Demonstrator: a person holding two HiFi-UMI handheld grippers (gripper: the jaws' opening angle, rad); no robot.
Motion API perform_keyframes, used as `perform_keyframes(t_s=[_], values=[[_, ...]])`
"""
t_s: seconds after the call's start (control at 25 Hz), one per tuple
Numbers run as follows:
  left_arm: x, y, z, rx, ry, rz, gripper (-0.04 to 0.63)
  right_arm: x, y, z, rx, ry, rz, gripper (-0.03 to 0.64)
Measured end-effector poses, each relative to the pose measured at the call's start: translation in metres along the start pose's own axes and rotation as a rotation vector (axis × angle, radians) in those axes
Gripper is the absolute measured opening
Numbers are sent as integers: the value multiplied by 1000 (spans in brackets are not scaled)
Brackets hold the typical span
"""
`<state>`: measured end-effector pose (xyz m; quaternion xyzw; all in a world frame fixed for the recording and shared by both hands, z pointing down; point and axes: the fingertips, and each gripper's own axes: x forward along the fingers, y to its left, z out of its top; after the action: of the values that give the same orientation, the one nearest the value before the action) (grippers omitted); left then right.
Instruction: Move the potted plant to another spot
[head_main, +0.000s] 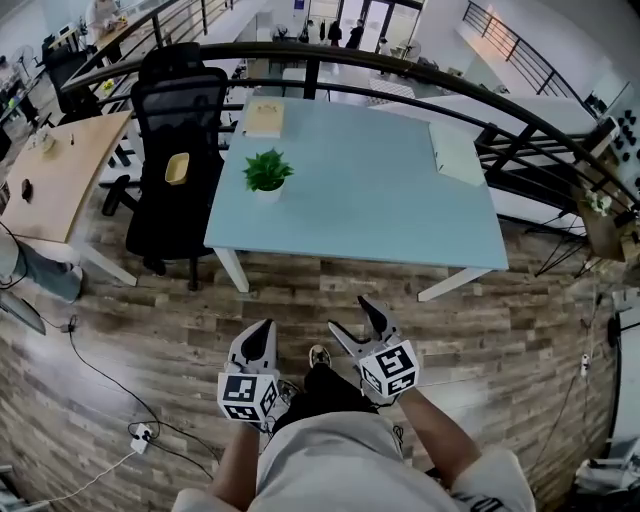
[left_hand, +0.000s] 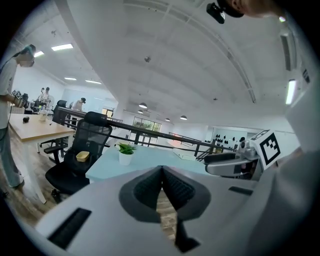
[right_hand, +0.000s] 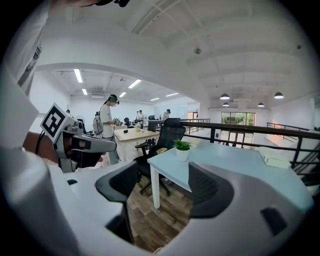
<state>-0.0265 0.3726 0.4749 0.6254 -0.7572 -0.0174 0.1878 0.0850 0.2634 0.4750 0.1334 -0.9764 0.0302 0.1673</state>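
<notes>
The potted plant (head_main: 268, 174), green leaves in a small white pot, stands near the left edge of the light blue table (head_main: 380, 200). It also shows far off in the left gripper view as the plant (left_hand: 126, 152) and in the right gripper view as the plant (right_hand: 182, 149). Both grippers hang over the wooden floor, well short of the table's near edge. My left gripper (head_main: 264, 330) is shut, pads (left_hand: 150, 187) touching, nothing held. My right gripper (head_main: 352, 318) stands open with only floor between its pads (right_hand: 207, 187).
A black office chair (head_main: 177, 130) with a yellow object (head_main: 177, 168) on its seat stands left of the table. A flat box (head_main: 264, 118) and a white pad (head_main: 457, 152) lie on the table. A black railing (head_main: 420, 70) runs behind. Cables and a power strip (head_main: 140, 437) lie on the floor.
</notes>
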Motion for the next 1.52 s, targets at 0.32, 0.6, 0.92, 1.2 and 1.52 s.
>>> perform_keyframes(t_s=[0.32, 0.6, 0.92, 1.2, 1.52], values=[[30, 34, 1, 18, 31, -14, 11, 43, -7, 3, 42, -2, -15, 325], [66, 68, 17, 44, 64, 6, 11, 92, -20, 13, 40, -11, 12, 330], [131, 87, 17, 30, 141, -4, 11, 122, -86, 10, 66, -3, -15, 334], [182, 103, 2, 12, 215, 33, 11, 149, -132, -13, 57, 25, -2, 341], [208, 130, -8, -31, 246, 107, 11, 198, -139, -29, 88, 51, 76, 380]])
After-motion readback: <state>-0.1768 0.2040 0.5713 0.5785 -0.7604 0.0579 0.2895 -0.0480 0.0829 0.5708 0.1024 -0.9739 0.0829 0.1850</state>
